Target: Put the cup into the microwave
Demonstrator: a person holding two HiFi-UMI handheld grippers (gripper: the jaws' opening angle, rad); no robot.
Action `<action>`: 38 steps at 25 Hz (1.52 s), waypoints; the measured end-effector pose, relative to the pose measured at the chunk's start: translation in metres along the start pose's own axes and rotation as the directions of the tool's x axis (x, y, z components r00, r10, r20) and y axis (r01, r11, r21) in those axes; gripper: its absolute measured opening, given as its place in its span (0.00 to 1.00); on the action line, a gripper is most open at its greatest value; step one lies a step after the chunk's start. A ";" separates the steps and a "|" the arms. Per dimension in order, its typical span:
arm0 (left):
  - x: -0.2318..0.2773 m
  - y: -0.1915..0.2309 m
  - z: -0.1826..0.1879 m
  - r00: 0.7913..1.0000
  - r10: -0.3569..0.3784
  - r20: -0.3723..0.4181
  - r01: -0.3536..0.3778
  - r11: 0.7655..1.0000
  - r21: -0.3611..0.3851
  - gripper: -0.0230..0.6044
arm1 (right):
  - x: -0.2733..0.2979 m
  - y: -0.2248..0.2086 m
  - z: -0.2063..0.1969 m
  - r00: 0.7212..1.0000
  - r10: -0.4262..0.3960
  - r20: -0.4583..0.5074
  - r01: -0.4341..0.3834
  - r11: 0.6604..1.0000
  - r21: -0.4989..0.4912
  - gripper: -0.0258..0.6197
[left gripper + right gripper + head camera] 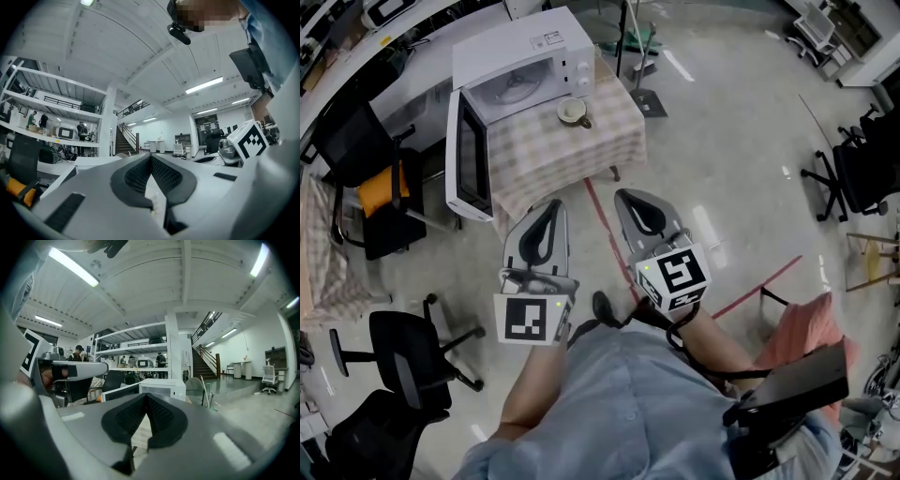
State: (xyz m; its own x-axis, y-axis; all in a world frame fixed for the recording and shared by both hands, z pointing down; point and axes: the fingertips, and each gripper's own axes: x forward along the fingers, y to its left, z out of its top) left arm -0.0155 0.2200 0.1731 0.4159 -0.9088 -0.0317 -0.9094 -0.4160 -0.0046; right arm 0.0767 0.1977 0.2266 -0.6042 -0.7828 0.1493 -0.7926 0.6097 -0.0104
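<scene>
A white microwave (525, 66) stands on a small table with a checked cloth (572, 155), and its door (467, 159) hangs open to the left. The cup (572, 112), pale with a handle, sits on the cloth just right of the microwave's open front. Both grippers hover over the floor short of the table, side by side, pointing toward it. My left gripper (551, 204) (150, 157) is shut and empty. My right gripper (625, 195) (146, 395) is also shut and empty. The right gripper view shows the microwave (161, 389) beyond the jaws; the cup is hidden there.
Black office chairs (403, 366) stand at the lower left and another with an orange item (375, 192) left of the table. Red tape lines (609, 234) cross the floor. A pole stand (628, 56) rises behind the table. More chairs (853, 173) are at right.
</scene>
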 end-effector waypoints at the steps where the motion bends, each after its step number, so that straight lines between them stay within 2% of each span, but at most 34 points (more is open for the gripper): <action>1: 0.004 0.002 0.000 1.000 -0.005 0.000 0.005 1.000 -0.004 0.04 | 0.004 -0.003 0.001 1.000 -0.007 -0.001 0.007 1.000 -0.002 0.04; 7: 0.026 0.011 -0.003 1.000 -0.021 -0.002 0.021 1.000 -0.011 0.04 | 0.019 -0.023 0.008 0.999 -0.038 0.002 0.038 0.999 -0.010 0.04; 15: 0.078 0.017 -0.004 1.000 -0.025 -0.017 0.026 1.000 0.014 0.04 | 0.051 -0.071 0.020 0.998 -0.052 0.035 0.052 0.999 -0.004 0.04; 23: 0.148 0.027 -0.016 0.998 0.011 -0.069 -0.008 0.999 0.052 0.04 | 0.104 -0.128 0.017 0.999 0.000 0.041 -0.001 1.000 0.029 0.04; 30: 0.205 0.033 -0.021 0.995 0.066 -0.079 -0.060 0.996 0.073 0.04 | 0.150 -0.160 0.010 0.995 0.098 0.034 -0.099 0.994 0.052 0.04; 38: 0.235 0.054 -0.037 0.989 0.124 -0.077 -0.117 0.989 0.090 0.04 | 0.191 -0.180 -0.010 0.989 0.147 0.005 -0.147 0.989 0.031 0.04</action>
State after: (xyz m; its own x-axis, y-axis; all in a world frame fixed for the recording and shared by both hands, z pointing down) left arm 0.0334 -0.0170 0.2026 0.2996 -0.9530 0.0448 -0.9488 -0.3025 -0.0908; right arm 0.1049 -0.0607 0.2671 -0.7143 -0.6853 0.1415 -0.6974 0.7139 -0.0633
